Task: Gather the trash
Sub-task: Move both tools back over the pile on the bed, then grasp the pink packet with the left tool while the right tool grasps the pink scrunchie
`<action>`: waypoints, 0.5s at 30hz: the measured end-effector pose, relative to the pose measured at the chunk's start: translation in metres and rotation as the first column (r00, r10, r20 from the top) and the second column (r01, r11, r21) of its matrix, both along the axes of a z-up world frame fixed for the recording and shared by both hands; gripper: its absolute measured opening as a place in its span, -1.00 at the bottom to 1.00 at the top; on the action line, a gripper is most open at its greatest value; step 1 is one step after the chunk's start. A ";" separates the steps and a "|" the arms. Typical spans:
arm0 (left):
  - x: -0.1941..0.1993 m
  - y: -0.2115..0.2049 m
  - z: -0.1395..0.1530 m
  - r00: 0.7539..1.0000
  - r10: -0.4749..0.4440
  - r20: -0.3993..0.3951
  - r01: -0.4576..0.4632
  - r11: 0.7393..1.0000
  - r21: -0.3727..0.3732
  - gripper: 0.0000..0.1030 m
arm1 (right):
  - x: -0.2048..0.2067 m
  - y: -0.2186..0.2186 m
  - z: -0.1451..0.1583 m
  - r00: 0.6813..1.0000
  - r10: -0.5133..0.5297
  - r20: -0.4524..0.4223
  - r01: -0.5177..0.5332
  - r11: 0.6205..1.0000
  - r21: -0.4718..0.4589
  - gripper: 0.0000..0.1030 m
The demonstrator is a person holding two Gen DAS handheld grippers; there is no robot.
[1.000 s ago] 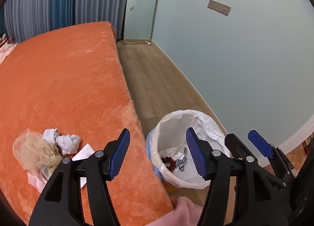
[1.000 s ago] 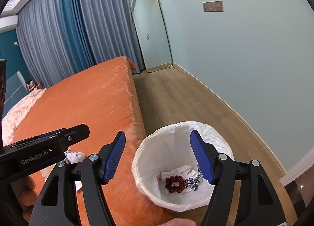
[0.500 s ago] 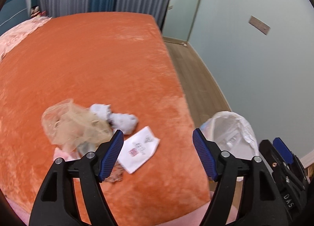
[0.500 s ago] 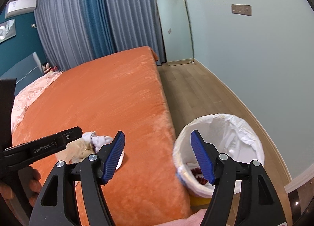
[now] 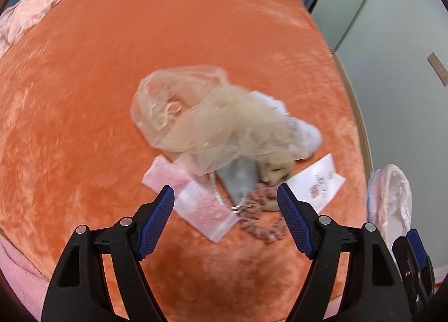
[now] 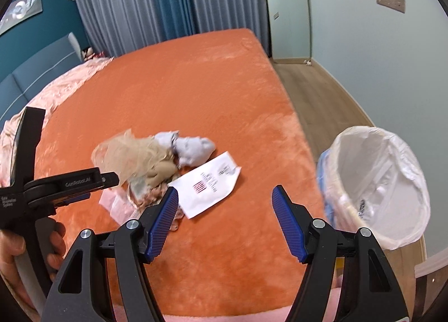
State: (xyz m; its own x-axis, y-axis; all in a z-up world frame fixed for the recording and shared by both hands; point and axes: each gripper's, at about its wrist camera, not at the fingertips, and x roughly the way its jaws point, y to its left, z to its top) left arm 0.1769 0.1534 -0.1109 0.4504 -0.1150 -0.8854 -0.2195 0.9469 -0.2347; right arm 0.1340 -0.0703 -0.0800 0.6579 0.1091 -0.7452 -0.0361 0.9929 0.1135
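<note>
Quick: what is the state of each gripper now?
Left gripper: open, holding nothing.
Right gripper: open, holding nothing.

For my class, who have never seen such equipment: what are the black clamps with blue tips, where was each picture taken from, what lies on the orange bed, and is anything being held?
They are hand-held grippers, one in each of a person's hands, each carrying a camera looking along its fingers. One picture comes from the left gripper, the other from the right gripper. The person's hand shows gripping the left tool. On the orange bedspread lies a trash pile: beige netting, crumpled white tissue, a printed white card, a clear packet and a pink scrunchie. A lined bin stands beside the bed. Both grippers are open, holding nothing.
</note>
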 end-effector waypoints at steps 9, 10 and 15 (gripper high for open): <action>0.008 0.025 -0.051 0.988 0.068 -0.136 -0.071 0.997 -0.018 0.36 | 0.021 0.044 -0.047 0.993 0.054 -0.102 -0.053 0.998 0.015 0.30; 0.008 0.027 -0.056 0.986 0.075 -0.149 -0.079 0.997 -0.024 0.35 | 0.023 0.047 -0.051 0.992 0.059 -0.111 -0.057 0.998 0.018 0.30; 0.014 0.028 -0.069 0.981 0.079 -0.178 -0.087 0.996 -0.037 0.15 | 0.037 0.061 -0.074 0.983 0.079 -0.163 -0.074 0.997 0.038 0.14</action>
State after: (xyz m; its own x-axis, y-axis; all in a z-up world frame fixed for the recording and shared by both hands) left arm 0.1905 0.1812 -0.1796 0.2976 -0.1243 -0.9466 -0.3386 0.9133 -0.2264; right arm 0.1708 -0.0090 -0.1540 0.5160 0.1797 -0.8375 -0.0905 0.9837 0.1554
